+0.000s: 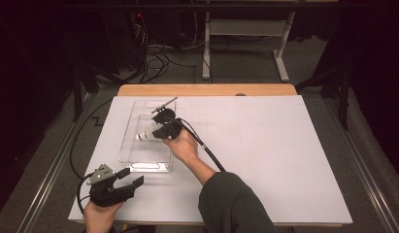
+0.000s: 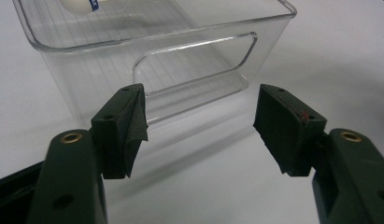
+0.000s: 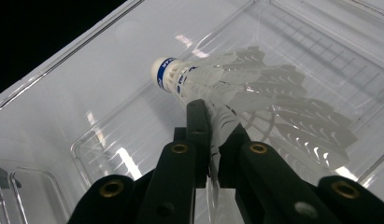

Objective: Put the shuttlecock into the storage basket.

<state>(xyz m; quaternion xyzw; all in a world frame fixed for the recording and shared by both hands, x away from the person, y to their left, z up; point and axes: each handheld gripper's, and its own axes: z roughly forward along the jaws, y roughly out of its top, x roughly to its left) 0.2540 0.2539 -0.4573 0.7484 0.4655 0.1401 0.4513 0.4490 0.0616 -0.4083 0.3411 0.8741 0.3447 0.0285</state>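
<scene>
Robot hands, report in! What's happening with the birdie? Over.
Right gripper shut on shuttlecock skirt, inside clear bin. Left gripper open, empty, near bin's handle end. Nothing blocking.

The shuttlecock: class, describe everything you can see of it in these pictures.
The shuttlecock has a rounded white cork tip, a blue band with white lettering behind it, and a skirt of white feather-like vanes that looks plastic and slightly translucent. It lies tilted, tip pointing away from the right gripper, whose jaws are shut on the skirt's edge. It sits inside the clear bin, over its ribbed floor; whether it rests on that floor cannot be told.
</scene>
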